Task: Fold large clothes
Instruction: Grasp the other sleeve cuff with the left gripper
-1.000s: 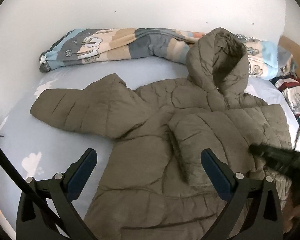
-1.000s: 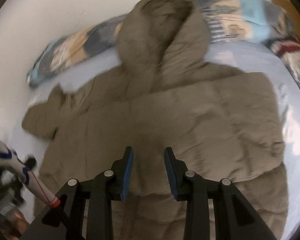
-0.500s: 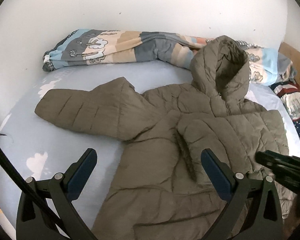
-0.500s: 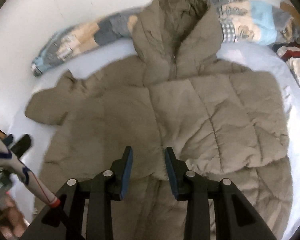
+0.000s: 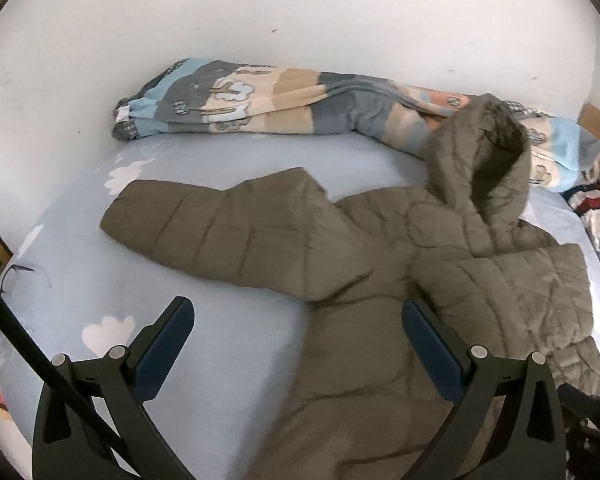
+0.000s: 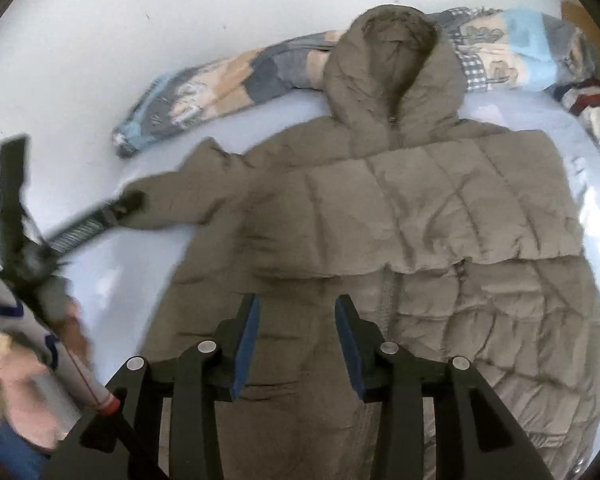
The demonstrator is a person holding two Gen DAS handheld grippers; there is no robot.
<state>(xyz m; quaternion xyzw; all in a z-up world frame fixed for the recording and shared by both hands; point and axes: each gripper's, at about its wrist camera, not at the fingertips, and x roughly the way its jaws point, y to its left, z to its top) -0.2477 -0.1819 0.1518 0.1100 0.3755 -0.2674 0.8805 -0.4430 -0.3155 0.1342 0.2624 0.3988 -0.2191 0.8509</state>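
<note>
Bed: pale blue sheet (image 5: 228, 344) fills everything ahead of both sets of fingers, white wall (image 5: 300, 20) closing it off at the far side.
Bedding roll: patterned quilt (image 5: 284, 100) lies along that wall, beyond the jacket, the hood resting against it.
Jacket: olive puffer jacket (image 6: 400, 280) is spread front-up, running from under the right fingers out to the hood (image 6: 392, 64) far ahead.
Folded sleeve: one sleeve (image 6: 440, 208) lies across the chest, just ahead of the right fingers.
Loose sleeve: the other sleeve (image 5: 228, 232) stretches flat out to the side, ahead of the left fingers and apart from them.
Left gripper (image 5: 298, 354): fingers spread wide, nothing between them, above sheet and jacket edge.
Right gripper (image 6: 296, 346): fingers have just been opening, now apart, holding nothing, hovering over the zip line.
Risk one: puffy fill is springy, so the folded sleeve may pop back once left alone.
Risk two: slick shell could slide out of a shallow pinch on the loose sleeve.
Risk three: dragging that sleeve could pull the whole body askew.
Open room: bare sheet left of the left fingers gives good space.
Tight side: piled fabrics (image 5: 596, 216) crowd the far right edge of the bed.
</note>
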